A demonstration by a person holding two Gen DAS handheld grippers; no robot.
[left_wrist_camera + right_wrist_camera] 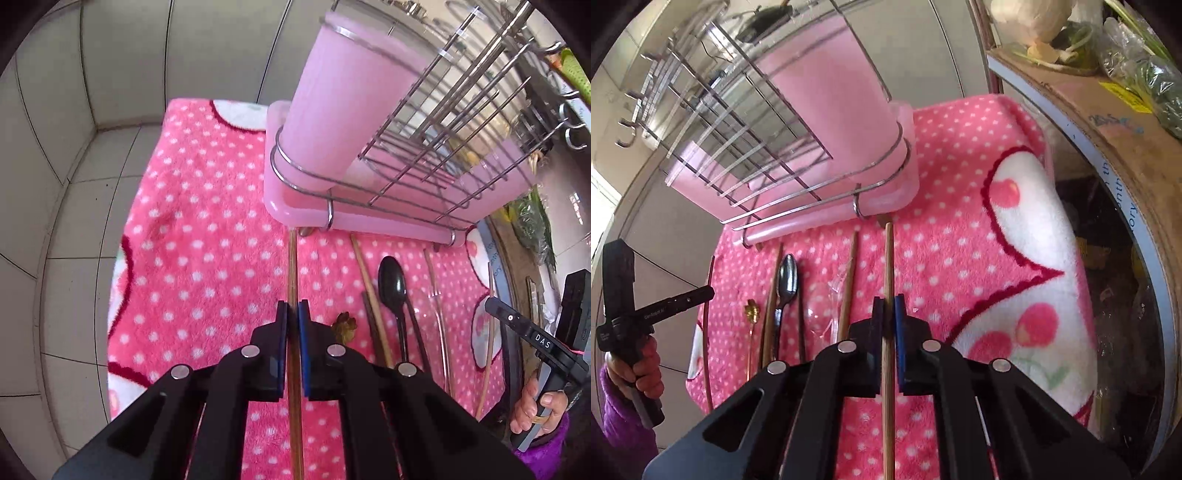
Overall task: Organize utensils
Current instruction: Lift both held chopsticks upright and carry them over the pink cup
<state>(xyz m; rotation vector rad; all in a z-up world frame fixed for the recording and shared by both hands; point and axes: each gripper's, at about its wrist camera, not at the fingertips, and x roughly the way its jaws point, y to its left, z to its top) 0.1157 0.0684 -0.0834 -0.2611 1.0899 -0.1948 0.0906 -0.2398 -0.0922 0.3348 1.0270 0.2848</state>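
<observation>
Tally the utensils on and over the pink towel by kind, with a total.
Chopsticks: 6 as far as the overlap shows, one in the left gripper, one in the right gripper
Black spoon: 1
Gold flower-topped stirrer: 1
Clear plastic utensil: 1
Total: 9

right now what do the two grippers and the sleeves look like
Both the left gripper and the right gripper are matte black plastic linkages with round silver pivot pins and blue pads inside the fingers. One handle carries white "DAS" lettering. The sleeve is fuzzy purple.
</observation>
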